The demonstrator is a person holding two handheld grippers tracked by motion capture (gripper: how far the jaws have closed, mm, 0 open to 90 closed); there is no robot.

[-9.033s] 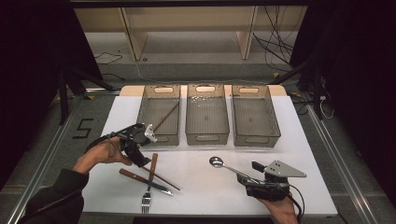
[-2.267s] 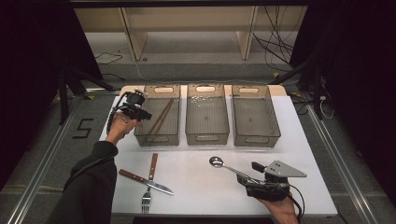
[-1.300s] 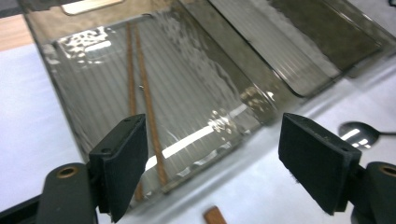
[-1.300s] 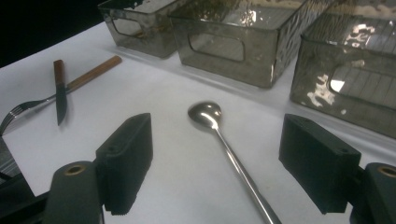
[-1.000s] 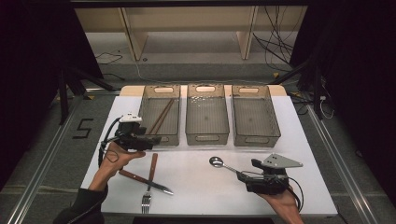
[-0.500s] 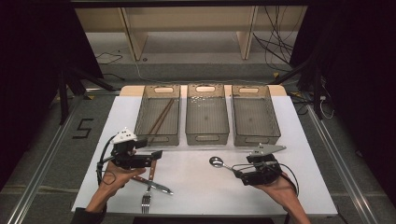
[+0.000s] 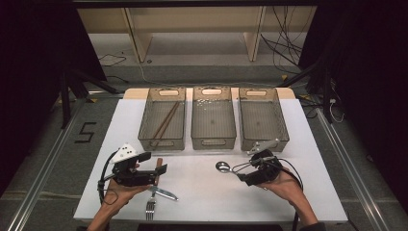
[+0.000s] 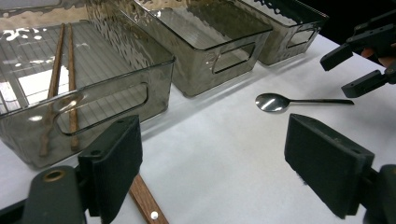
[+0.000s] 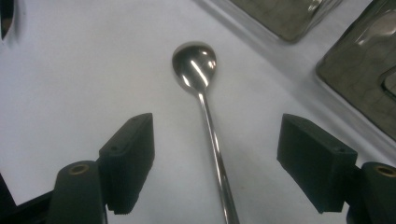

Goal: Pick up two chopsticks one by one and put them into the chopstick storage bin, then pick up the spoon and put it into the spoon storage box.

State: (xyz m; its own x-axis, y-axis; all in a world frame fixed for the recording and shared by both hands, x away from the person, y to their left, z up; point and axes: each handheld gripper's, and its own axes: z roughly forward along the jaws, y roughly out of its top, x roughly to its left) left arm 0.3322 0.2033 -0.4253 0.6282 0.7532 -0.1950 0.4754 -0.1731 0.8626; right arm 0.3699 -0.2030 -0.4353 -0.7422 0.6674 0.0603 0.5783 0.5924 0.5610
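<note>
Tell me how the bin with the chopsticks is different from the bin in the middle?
The left bin holds two brown wooden chopsticks lying lengthwise; the middle bin looks empty. The left bin stands nearer the left gripper, while the middle bin has the spoon lying on the table in front of it. Both are smoky see-through plastic, the same shape, with slot handles, standing side by side.

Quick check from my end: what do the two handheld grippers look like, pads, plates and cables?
Both the left gripper and right gripper are black, each with two flat, rectangular black pads. Each carries a grey three-cornered plate on top; the left's shows dark dots. A black cable loops from each.
</note>
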